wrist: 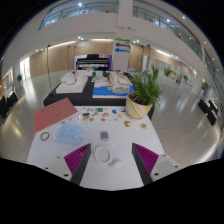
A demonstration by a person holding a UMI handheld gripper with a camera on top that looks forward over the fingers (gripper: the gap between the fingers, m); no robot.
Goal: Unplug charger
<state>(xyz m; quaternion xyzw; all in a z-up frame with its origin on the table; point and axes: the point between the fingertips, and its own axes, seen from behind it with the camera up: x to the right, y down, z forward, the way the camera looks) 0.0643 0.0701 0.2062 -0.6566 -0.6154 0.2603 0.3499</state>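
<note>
A white cable coiled in a loop, with a small white plug piece at its end, lies on the white table between my fingers, near the left one. A small grey block sits just beyond the fingers; I cannot tell whether it is the charger. My gripper is open, its magenta pads wide apart above the table, and touches nothing.
A red flat sheet, a dark cable loop and a clear bluish bag lie to the left. A plant in a yellow pot stands at the far right corner. Small items line the far edge. Sofas stand beyond.
</note>
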